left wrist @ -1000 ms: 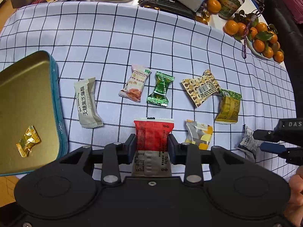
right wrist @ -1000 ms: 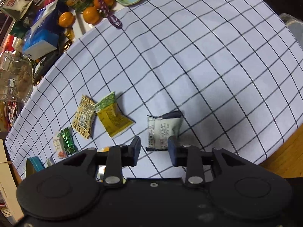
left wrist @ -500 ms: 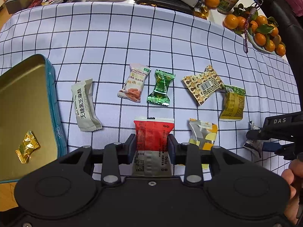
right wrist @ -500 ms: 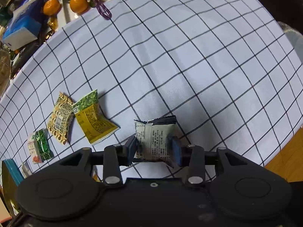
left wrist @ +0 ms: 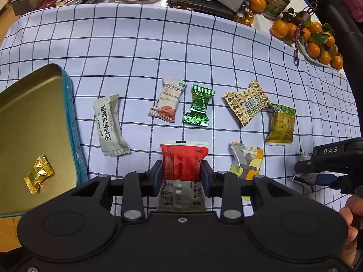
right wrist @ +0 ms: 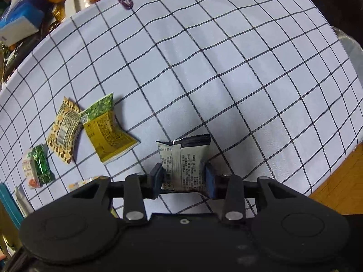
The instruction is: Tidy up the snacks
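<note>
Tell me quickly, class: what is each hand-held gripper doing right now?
Left hand-held gripper: closed on the red snack packet.
Right hand-held gripper: closed on the grey-and-black snack packet.

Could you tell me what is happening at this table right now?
A person is sorting snacks with two handheld grippers. The left gripper is closed on a red packet; the right gripper is clamped on a grey-and-black packet. The gold tin holds one gold candy, and several snacks still lie on the checked cloth.

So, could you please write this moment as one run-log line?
left tool: shut on red packet | right tool: shut on grey packet | tin: one gold candy inside
</note>
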Demonstrator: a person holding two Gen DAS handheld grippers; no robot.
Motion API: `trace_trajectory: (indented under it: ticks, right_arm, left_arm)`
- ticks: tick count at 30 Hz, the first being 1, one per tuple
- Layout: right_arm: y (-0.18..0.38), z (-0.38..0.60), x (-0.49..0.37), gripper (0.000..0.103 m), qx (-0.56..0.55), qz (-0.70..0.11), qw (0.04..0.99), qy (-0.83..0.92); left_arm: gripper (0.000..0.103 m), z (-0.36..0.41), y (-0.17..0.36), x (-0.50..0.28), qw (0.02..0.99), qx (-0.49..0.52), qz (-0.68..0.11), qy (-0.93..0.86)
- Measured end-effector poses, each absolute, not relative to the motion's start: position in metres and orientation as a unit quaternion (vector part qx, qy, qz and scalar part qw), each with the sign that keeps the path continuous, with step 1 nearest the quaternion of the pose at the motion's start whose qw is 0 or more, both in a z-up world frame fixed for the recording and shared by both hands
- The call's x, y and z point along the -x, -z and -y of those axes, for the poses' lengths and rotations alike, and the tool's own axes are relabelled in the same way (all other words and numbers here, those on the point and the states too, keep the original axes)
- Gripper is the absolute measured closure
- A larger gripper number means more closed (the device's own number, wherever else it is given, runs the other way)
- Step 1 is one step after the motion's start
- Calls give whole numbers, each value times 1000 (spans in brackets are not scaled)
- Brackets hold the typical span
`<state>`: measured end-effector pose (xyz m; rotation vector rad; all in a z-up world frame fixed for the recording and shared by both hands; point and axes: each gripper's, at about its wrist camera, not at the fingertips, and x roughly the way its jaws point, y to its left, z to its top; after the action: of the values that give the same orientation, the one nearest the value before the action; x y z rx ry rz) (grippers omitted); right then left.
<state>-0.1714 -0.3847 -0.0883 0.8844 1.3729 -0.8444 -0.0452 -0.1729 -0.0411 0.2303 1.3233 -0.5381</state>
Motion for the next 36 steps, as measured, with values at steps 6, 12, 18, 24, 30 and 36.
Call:
trace_trajectory:
  ticks: [6, 12, 18, 24, 30, 36]
  right_arm:
    - [66, 370, 161, 64, -387, -583, 621, 354]
    - [42, 344, 143, 64, -372, -575, 650, 329]
    - [21, 310, 122, 64, -343, -569, 684, 301]
    - [3, 266, 97, 64, -335, -566, 709, 254]
    - [-12, 207, 69, 64, -310, -563, 742, 192]
    - [-18, 147, 49, 64, -255, -559, 778, 128]
  left_arm:
    - [60, 159, 26, 44, 761, -91, -596, 241]
    - [60, 132, 14, 36, 775, -69, -588, 221]
    - [60, 90, 1, 25, 796, -40, -574, 187]
    - [60, 36, -8, 13, 820, -18, -556, 133]
    - [60, -22, -6, 5, 839, -10, -540, 61]
    - [60, -70, 8, -3, 842, -8, -539, -7]
